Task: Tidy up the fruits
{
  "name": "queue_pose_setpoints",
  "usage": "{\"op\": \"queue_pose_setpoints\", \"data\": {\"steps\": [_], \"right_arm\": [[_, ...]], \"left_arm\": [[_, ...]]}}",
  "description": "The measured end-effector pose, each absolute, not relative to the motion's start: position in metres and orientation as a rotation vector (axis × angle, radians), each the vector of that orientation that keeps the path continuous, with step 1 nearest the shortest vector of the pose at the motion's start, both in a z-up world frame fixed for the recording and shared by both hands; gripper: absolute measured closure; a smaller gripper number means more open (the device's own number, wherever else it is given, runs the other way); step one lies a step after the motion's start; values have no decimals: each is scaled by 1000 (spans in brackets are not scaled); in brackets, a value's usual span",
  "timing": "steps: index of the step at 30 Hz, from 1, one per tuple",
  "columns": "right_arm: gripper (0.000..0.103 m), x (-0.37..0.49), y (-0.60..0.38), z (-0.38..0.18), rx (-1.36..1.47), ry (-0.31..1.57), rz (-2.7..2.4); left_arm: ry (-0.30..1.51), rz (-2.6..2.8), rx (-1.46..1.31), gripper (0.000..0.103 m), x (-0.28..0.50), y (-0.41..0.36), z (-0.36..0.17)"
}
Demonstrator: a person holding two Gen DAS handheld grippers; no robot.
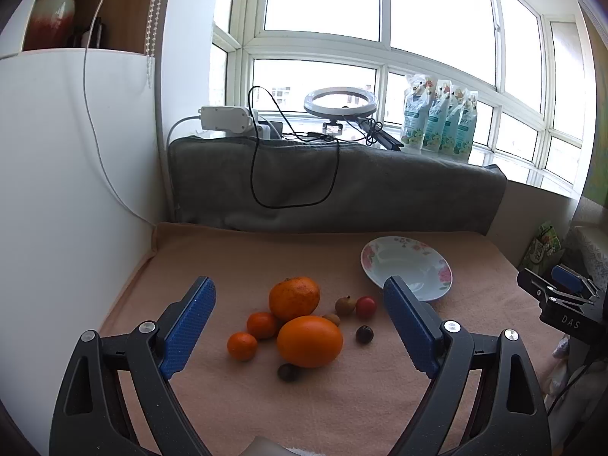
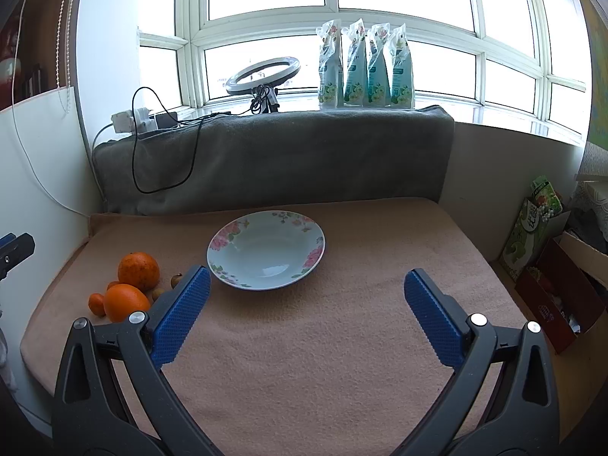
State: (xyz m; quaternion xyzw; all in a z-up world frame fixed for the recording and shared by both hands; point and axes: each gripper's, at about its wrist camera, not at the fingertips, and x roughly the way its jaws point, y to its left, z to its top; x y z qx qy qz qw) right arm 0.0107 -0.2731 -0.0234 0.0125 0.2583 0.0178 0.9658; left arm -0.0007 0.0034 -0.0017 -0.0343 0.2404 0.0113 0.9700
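The fruits (image 1: 300,323), oranges, tangerines and small dark ones, cluster at centre frame on the pink cloth (image 1: 342,399), with the empty floral plate (image 1: 406,266) to their upper right. The left gripper (image 1: 300,326) and right gripper (image 2: 306,315) hover spread wide, holding nothing.

Fruit pile (image 1: 300,323): on the table (image 1: 342,399), ahead between the left tool's (image 1: 300,323) fingers.
Plate (image 2: 266,249): on the table, ahead-left of the right tool (image 2: 306,315); right of the fruit pile.
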Motion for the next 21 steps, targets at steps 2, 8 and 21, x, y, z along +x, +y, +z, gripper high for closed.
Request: {"op": "queue_pose_setpoints", "data": {"steps": [2, 8, 21], "right_arm": [[0, 11, -273, -23, 25, 524, 36], [0, 11, -273, -24, 25, 522, 35], [0, 11, -274, -24, 27, 523, 37]], "left_arm": [[486, 22, -71, 13, -1, 4, -2], [486, 22, -71, 13, -1, 4, -1], [488, 19, -71, 13, 0, 3, 0]]}}
